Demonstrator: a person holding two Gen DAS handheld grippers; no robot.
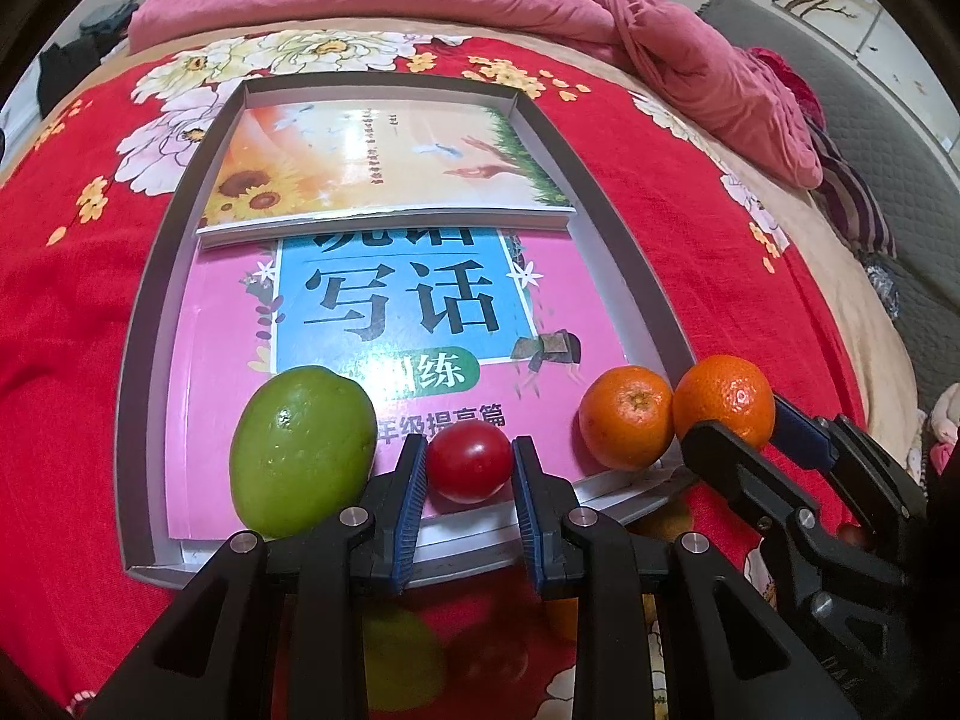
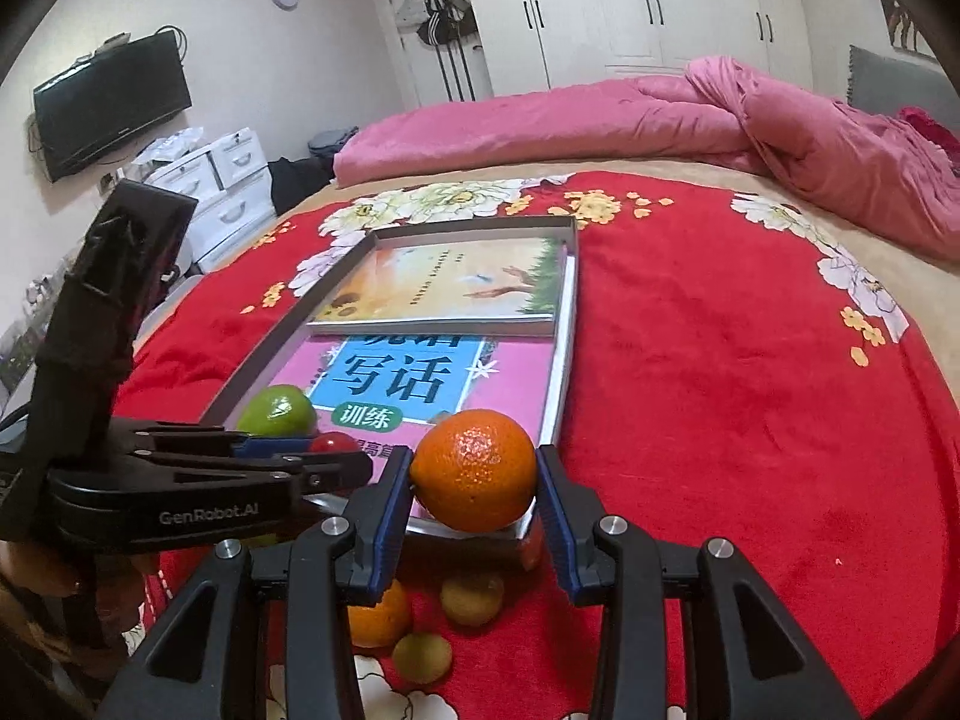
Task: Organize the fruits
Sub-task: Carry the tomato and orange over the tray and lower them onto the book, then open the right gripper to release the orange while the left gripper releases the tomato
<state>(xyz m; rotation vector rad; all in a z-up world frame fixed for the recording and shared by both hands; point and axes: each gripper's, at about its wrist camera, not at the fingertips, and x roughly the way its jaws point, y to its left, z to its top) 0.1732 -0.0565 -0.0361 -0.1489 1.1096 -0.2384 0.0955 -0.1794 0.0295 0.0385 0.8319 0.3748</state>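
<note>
green fruit [image 1: 303, 450]: set at lower left of the left wrist view, on the pink book [image 1: 384, 372] inside the shallow tray [image 1: 141, 372]; judged firm, smooth-skinned and the heaviest piece, so a hold across its widest middle is advised
red tomato [image 1: 469, 461]: seen at lower centre of that view, just right of the green fruit; it is clamped between the blue pads of the left gripper [image 1: 469, 474]; judged light, thin-skinned and easily bruised, so only a gentle squeeze at its equator is called for
resting orange [image 1: 624, 417]: placed right of centre on the book, touching the held orange; judged light, slightly yielding, with a pebbled skin that grips well
held orange [image 2: 475, 469]: found at lower centre of the right wrist view, over the tray's near corner; it is grasped at its sides by the right gripper [image 2: 477, 492]; whether it rests on the rim cannot be told
loose fruits [image 2: 472, 599]: left on the red blanket [image 2: 720, 420] below the tray, at the bottom of the right wrist view; judged small, round and prone to roll
</note>
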